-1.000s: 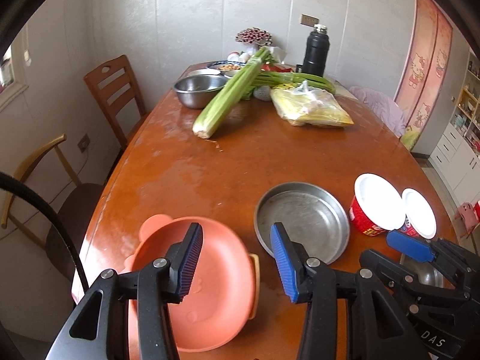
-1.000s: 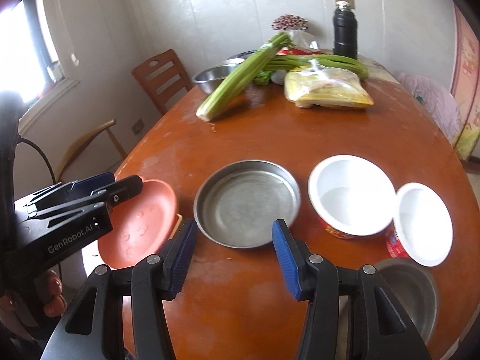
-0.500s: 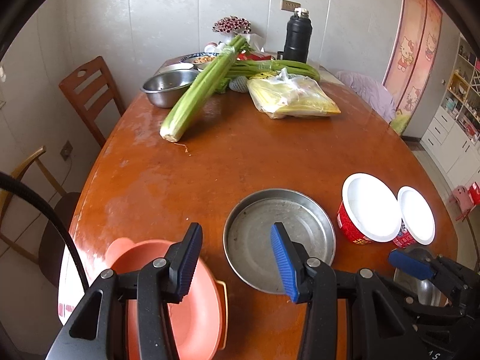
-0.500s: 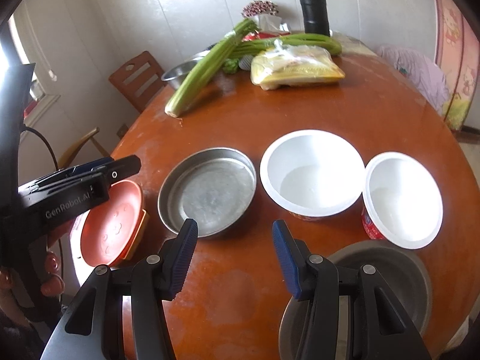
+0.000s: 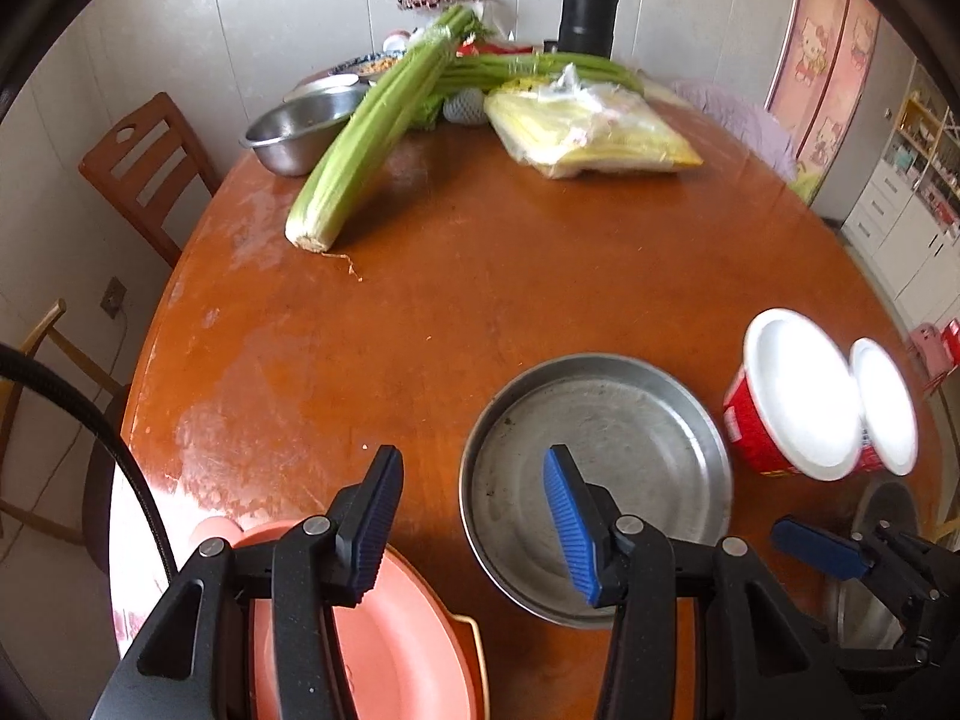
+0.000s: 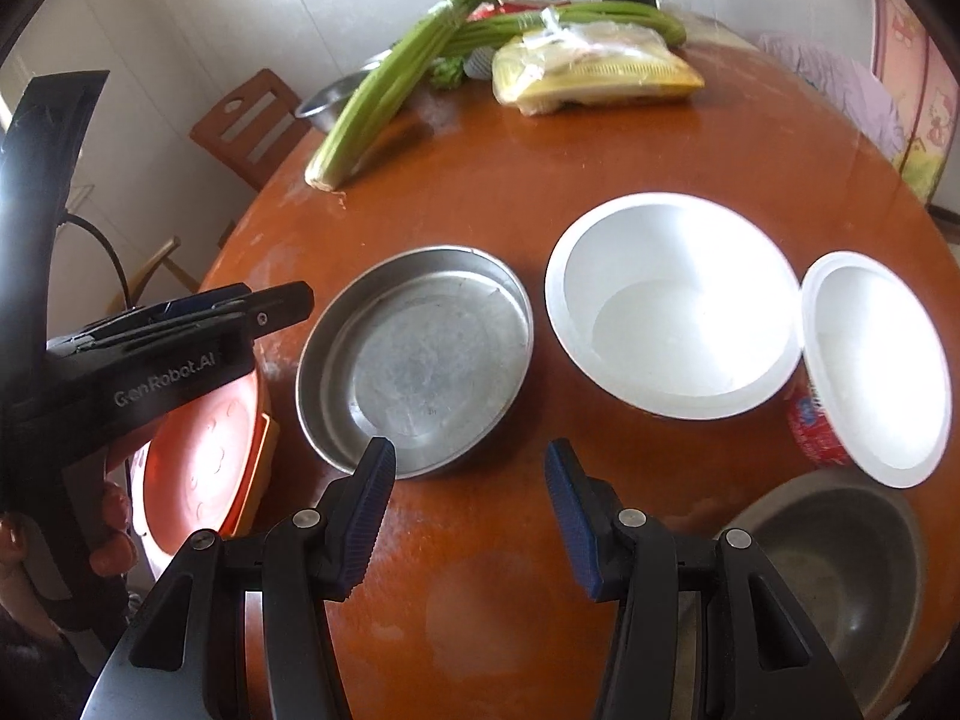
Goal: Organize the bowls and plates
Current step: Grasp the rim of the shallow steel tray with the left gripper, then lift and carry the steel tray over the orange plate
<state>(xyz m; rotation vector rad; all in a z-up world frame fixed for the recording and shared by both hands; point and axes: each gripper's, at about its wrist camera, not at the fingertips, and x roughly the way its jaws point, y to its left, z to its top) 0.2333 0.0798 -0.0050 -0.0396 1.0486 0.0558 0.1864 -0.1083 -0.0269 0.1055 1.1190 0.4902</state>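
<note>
On the brown round table (image 5: 480, 276) a shallow metal pan (image 5: 600, 480) lies in front of my left gripper (image 5: 472, 468), which is open and empty, its right finger over the pan's near left rim. A salmon-pink plate (image 5: 396, 660) lies under its left finger at the table edge. Two red paper bowls with white insides (image 6: 672, 306) (image 6: 876, 366) stand right of the pan (image 6: 414, 360). My right gripper (image 6: 469, 462) hangs open over bare table just before the pan. A steel bowl (image 6: 840, 588) sits under its right finger. The left gripper (image 6: 270, 303) shows side-on over the pink plate (image 6: 204, 468).
At the far end lie a celery bunch (image 5: 372, 138), a steel mixing bowl (image 5: 300, 132), a yellow plastic bag (image 5: 588, 132) and a black flask (image 5: 588, 12). Wooden chairs (image 5: 144, 168) stand along the left. A hand (image 6: 108, 540) holds the left gripper.
Both grippers have sunk toward the table. The left one has shifted right, from over the pink plate to the pan's rim. The right one has shifted right, bringing the steel bowl into view.
</note>
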